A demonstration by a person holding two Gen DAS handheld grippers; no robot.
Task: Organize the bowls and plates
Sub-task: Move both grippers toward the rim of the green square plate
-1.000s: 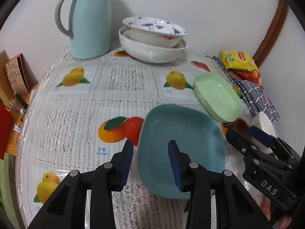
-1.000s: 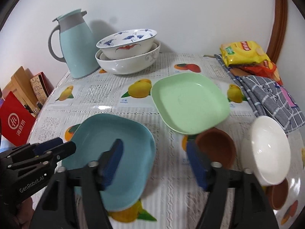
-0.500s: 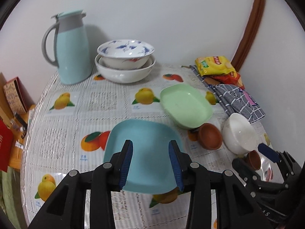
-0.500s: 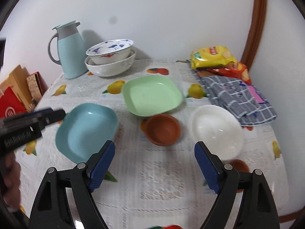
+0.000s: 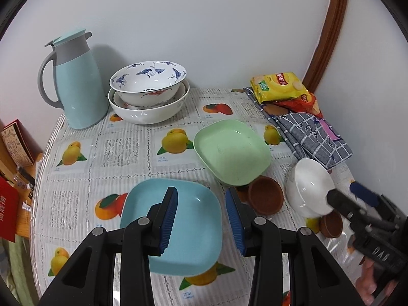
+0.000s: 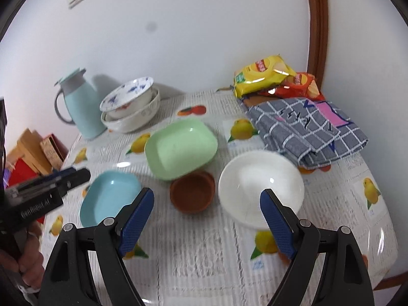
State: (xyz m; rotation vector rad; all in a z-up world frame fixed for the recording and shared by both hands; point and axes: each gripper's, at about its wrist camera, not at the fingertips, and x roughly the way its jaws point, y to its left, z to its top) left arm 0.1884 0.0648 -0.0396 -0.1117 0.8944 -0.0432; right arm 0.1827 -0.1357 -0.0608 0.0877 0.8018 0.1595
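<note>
A light blue square plate point(image 5: 199, 219) point(image 6: 109, 196) lies flat on the fruit-print tablecloth. My left gripper point(image 5: 201, 199) hangs above it, open, with nothing between its fingers. Behind it lies a green square plate point(image 5: 232, 150) point(image 6: 181, 148), its near edge over a small brown bowl point(image 5: 265, 199) point(image 6: 192, 192). A white bowl point(image 5: 308, 186) point(image 6: 257, 181) stands to the right. My right gripper point(image 6: 206, 199) is held wide open above the cloth in front of the brown and white bowls, gripping nothing. Two large patterned bowls point(image 5: 148, 89) are stacked at the back.
A pale blue jug point(image 5: 76, 81) stands back left. Snack bags point(image 5: 280, 86) and a checked cloth point(image 5: 313, 135) fill the back right. Another small brown dish point(image 5: 331, 224) sits near the white bowl. Boxes point(image 6: 33, 150) lie past the table's left edge.
Both grippers have drawn back and up from the table, so more of it shows. The right jaws have widened. The blue plate stays flat on the cloth.
</note>
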